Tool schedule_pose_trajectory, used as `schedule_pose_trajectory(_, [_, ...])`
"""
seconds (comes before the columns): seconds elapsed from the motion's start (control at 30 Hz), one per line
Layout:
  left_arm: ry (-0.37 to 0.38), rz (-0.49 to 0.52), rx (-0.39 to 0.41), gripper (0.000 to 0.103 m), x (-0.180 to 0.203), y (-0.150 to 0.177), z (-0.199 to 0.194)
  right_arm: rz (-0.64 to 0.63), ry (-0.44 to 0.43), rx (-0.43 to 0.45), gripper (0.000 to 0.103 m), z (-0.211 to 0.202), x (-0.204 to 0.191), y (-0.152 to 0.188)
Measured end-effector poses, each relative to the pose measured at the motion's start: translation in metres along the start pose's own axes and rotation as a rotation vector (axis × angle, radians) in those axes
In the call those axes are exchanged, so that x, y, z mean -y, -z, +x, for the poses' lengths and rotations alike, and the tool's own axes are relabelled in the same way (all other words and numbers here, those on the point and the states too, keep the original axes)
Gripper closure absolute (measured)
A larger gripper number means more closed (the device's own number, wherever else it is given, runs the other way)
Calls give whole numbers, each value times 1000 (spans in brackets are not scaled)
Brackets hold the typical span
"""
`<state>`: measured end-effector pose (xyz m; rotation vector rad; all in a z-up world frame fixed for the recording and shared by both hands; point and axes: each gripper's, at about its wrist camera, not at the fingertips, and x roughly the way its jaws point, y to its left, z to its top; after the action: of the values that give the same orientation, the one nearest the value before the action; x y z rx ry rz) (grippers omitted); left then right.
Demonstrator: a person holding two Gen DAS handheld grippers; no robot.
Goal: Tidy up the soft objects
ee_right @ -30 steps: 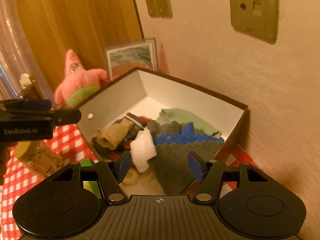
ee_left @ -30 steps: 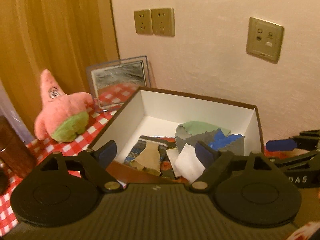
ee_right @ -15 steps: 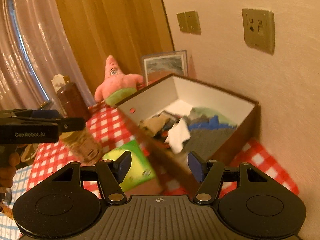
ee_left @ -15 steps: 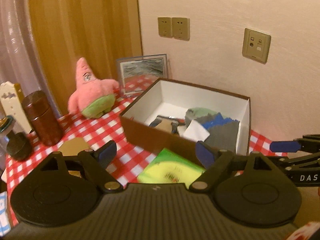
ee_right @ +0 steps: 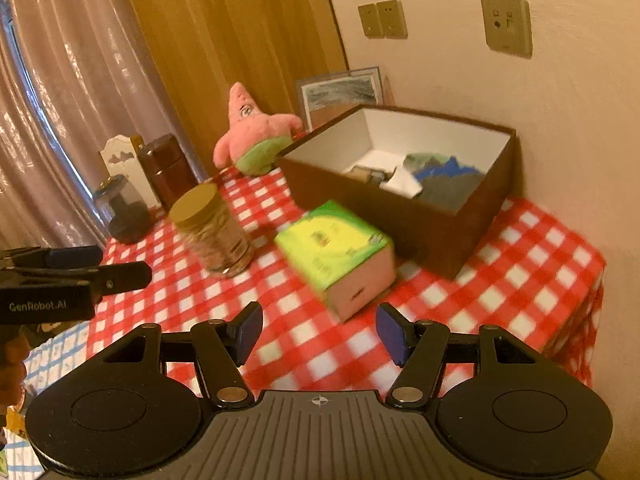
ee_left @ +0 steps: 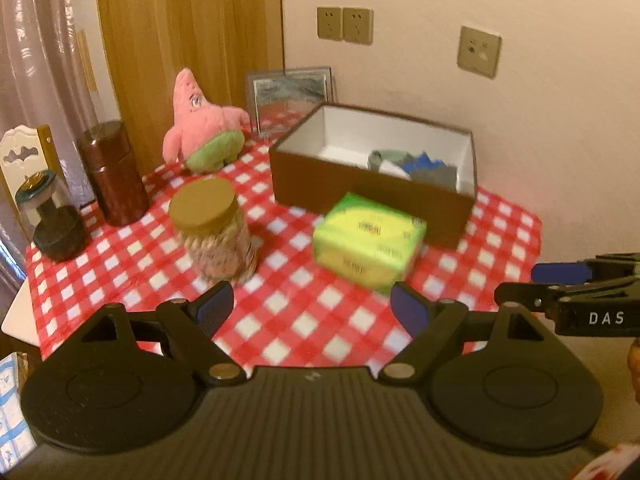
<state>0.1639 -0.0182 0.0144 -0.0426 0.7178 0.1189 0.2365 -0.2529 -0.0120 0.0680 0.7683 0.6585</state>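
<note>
Both your tongs, left (ee_left: 310, 308) and right (ee_right: 319, 328), pulled back from box (ee_left: 360, 188); released, empty, over bench (ee_left: 304, 320).

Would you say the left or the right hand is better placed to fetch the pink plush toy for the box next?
Probably left. The pink plush toy sits left of the brown box, on the left tongs' side. The right tongs face the green packet, with the jar partly in the way. Both tongs are open and empty.

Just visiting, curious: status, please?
Left gripper and right gripper open, empty. Cloths in box; pink plush outside. Tissue pack in front.
</note>
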Motion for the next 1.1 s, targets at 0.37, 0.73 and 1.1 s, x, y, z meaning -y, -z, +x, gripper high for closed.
schedule_pose_trajectory(0.37, [55,39,-50,18,-48,79,-63,58,85,-32,40,-33,-85,85])
schedule_pose_trajectory(0.73, [80,25,-77,19,-64,119,-101,36,110,-56,40,-61,-130,128])
schedule_pose_trajectory(1.1, [76,20,-97,19,-50,123,-106,10,84,-74,40,-71,-139,132])
